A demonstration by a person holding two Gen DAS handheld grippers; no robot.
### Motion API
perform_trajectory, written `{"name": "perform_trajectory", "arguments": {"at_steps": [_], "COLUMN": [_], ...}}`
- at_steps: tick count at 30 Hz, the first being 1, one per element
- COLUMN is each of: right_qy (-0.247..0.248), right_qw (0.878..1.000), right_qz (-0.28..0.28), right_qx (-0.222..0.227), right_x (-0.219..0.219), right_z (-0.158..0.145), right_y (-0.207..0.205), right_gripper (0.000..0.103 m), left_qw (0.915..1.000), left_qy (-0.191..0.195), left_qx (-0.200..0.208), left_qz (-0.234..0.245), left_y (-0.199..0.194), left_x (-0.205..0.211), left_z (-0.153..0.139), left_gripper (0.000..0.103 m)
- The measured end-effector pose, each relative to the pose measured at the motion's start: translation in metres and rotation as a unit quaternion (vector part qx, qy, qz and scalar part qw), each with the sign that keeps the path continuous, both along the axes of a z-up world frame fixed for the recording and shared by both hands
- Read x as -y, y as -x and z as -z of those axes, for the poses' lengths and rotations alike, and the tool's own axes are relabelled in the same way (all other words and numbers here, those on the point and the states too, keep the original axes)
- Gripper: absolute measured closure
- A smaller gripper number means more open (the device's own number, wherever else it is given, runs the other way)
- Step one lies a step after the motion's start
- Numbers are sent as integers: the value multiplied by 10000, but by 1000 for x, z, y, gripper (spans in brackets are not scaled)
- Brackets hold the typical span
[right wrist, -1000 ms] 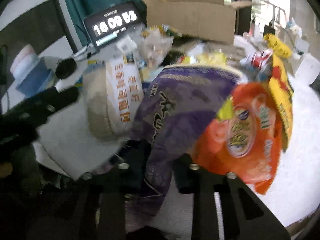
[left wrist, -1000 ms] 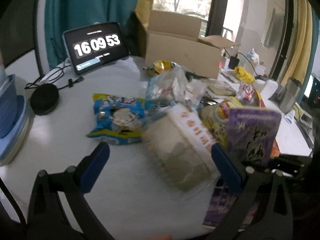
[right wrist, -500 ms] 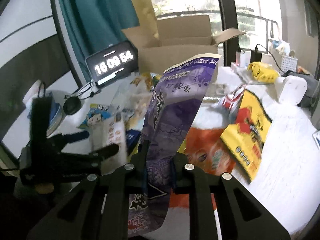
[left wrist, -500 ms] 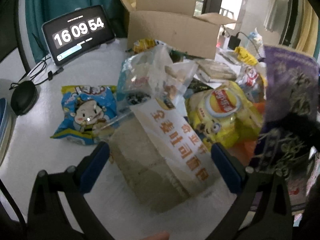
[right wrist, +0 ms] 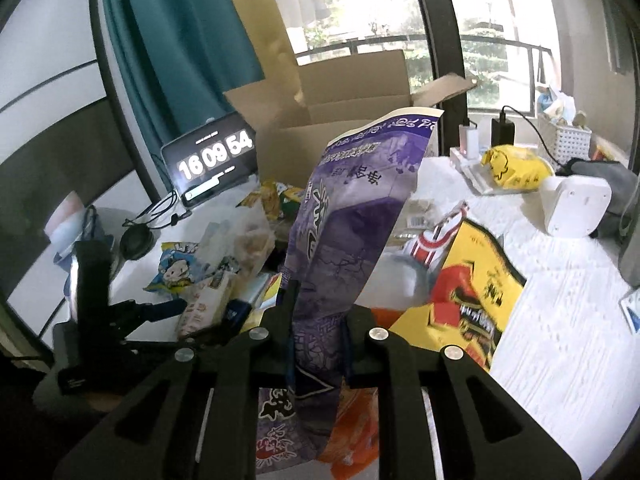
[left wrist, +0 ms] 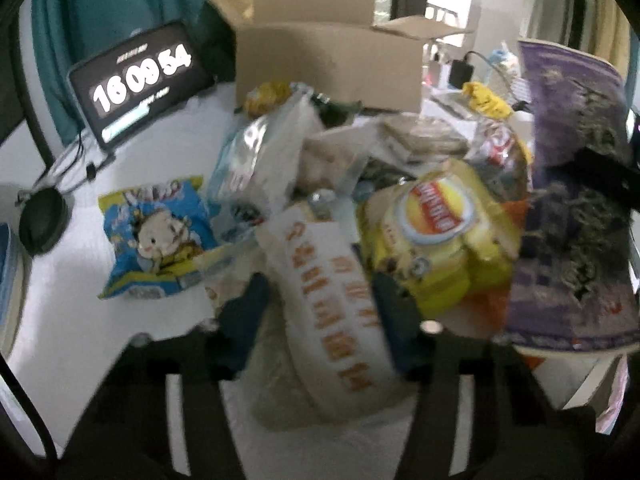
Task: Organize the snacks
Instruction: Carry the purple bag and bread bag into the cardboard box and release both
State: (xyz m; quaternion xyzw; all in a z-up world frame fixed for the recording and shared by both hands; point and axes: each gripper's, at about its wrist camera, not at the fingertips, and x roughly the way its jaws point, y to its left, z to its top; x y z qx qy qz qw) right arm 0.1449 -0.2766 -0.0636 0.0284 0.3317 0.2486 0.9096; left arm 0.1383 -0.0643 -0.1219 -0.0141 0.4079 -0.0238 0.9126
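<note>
Between left gripper [left wrist: 320, 304] fingers: bread pack [left wrist: 320, 300], just pinched as they closed, resting on worktop [left wrist: 80, 320]; squeeze lightly. Right gripper [right wrist: 318, 320] clamps purple bag [right wrist: 352, 208] aloft. Beyond: open carton [right wrist: 340, 120], likely destination

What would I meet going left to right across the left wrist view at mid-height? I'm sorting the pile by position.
Black round case → blue cartoon snack bag → white bread bag with orange lettering → yellow chip bag → purple bag.
</note>
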Motion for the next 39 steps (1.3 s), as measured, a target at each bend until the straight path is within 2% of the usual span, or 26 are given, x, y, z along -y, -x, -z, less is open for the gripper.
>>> {"name": "perform_trajectory", "arguments": {"at_steps": [2, 5, 6, 7, 10, 13, 15, 18, 22, 24, 27, 39], "right_qy": [-3, 11, 17, 21, 55, 47, 61, 79, 85, 105, 128, 148], "right_qw": [10000, 9999, 9999, 9999, 9998, 9999, 9999, 9998, 9998, 9998, 9998, 9995], "right_qz": [6, -1, -13, -23, -43, -62, -102, -157, -165, -156, -157, -120], "right_qx": [42, 100, 119, 139, 159, 67, 14, -23, -64, -65, -41, 255], "right_x": [0, -2, -3, -3, -5, -6, -9, -12, -13, -14, -14, -12], "right_z": [-2, -4, -6, -7, -6, -2, 0, 2, 3, 2, 0, -22], "right_y": [-2, -5, -6, -6, -7, -8, -8, -6, -6, -7, -7, -16], "right_gripper": [85, 85, 85, 85, 85, 85, 85, 85, 85, 85, 85, 85], "left_qw": [10000, 9999, 9998, 9995, 9974, 9964, 9957, 9966, 9975, 9976, 9966, 9945], "left_qy": [-15, 34, 130, 216, 390, 465, 531, 538, 552, 602, 757, 673], "left_qx": [17, -98, -105, -163, -362, -362, -475, -373, -285, -286, -324, 578], "left_qz": [49, -4, -53, -143, -480, -603, -598, -491, -342, -180, 1, 550], "left_y": [1, 2, 3, 3, 4, 5, 3, 3, 3, 5, 8, 14], "left_x": [1, -7, -11, -16, -31, -38, -41, -39, -38, -36, -33, -9], "left_z": [-2, 0, 1, 3, 15, 24, 34, 38, 40, 37, 32, -35], "left_gripper": [59, 56, 52, 41, 19, 10, 8, 4, 6, 16, 18, 18]}}
